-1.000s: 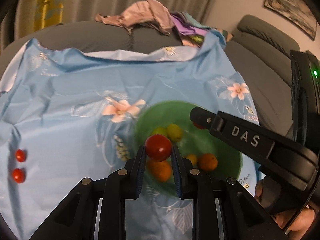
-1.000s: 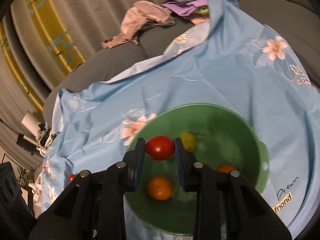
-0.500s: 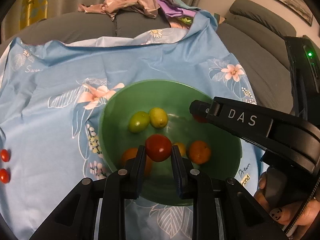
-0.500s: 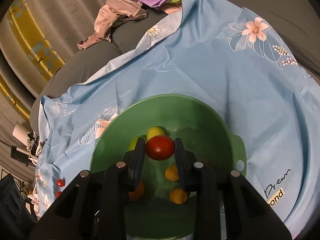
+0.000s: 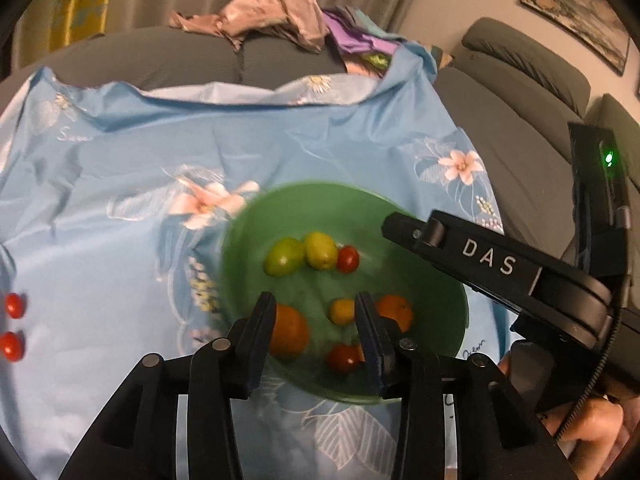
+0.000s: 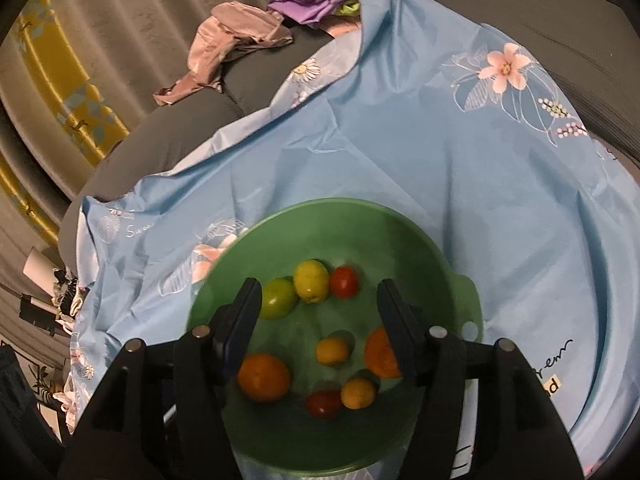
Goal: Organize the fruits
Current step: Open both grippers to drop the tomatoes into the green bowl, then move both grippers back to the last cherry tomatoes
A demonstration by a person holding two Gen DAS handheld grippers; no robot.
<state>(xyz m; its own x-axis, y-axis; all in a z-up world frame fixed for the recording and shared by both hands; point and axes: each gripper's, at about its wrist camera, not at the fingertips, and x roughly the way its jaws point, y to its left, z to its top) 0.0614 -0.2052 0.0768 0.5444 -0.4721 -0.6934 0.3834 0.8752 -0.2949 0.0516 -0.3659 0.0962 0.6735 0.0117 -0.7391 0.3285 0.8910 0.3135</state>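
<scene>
Both the left gripper (image 5: 315,306) and the right gripper (image 6: 318,294) are being held wide and empty over the green bowl (image 6: 460,280), where most fruit is lying. Two small red tomatoes (image 5: 12,326) are being left on the blue cloth (image 5: 120,200); judged light, smooth and easily bruised, they are best pinched gently across the middle.

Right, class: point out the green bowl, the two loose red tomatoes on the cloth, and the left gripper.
green bowl (image 6: 460,280): right wrist view, bare right rim.
loose red tomatoes (image 5: 14,305): left wrist view, upper tomato's middle.
left gripper (image 5: 316,318): left wrist view, midway between fingertips.
</scene>
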